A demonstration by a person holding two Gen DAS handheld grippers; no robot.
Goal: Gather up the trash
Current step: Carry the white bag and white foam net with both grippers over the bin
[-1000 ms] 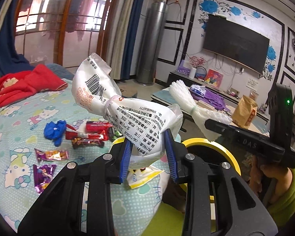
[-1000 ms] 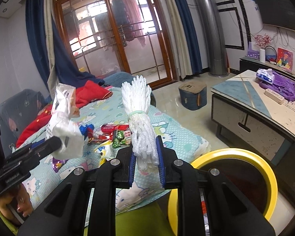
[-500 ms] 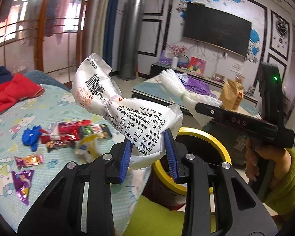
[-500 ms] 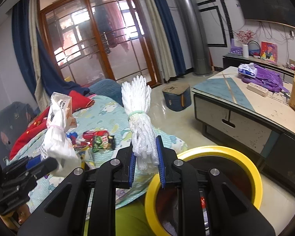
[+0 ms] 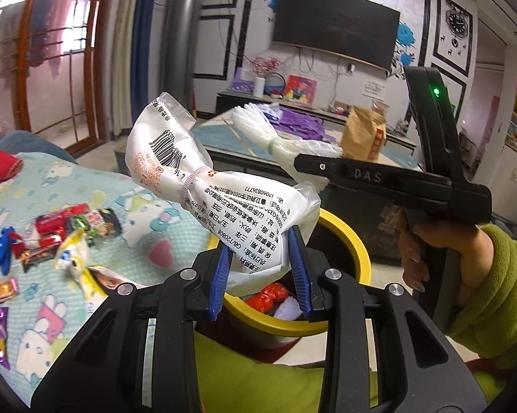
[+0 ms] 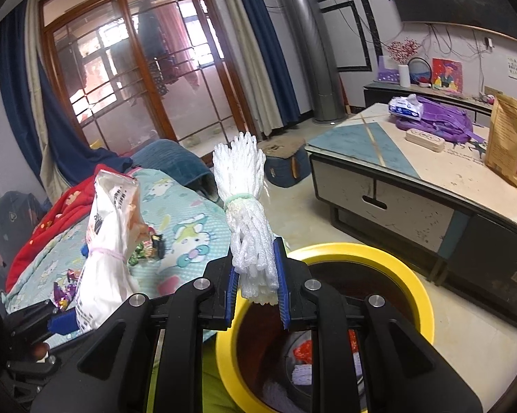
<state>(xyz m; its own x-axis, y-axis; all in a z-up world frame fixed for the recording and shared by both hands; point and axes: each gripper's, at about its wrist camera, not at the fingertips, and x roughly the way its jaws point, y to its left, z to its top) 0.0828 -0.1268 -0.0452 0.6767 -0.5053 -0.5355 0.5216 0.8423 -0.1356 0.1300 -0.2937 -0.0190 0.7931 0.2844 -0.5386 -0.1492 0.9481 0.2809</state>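
My left gripper (image 5: pixel 260 272) is shut on a white printed plastic bag (image 5: pixel 220 186) tied with a rubber band, held over the near rim of the yellow-rimmed trash bin (image 5: pixel 358 251). My right gripper (image 6: pixel 256 284) is shut on a bundle of white foam netting (image 6: pixel 246 213) tied with a green band, held above the bin's left rim (image 6: pixel 420 296). Red and white trash lies inside the bin (image 6: pixel 304 347). The foam bundle (image 5: pixel 268 134) and right gripper body also show in the left wrist view; the bag (image 6: pixel 110 241) shows in the right wrist view.
Several candy wrappers (image 5: pixel 62 230) and a blue scrap (image 5: pixel 0 247) lie on the cartoon-print bedspread (image 5: pixel 96 186) to the left. A coffee table (image 6: pixel 413 168) with a brown paper bag (image 6: pixel 509 141) and purple backpack (image 6: pixel 437 117) stands beyond the bin.
Both grippers have swung right, away from the bed and toward the bin, still holding their loads. The bin now lies directly under both grippers.
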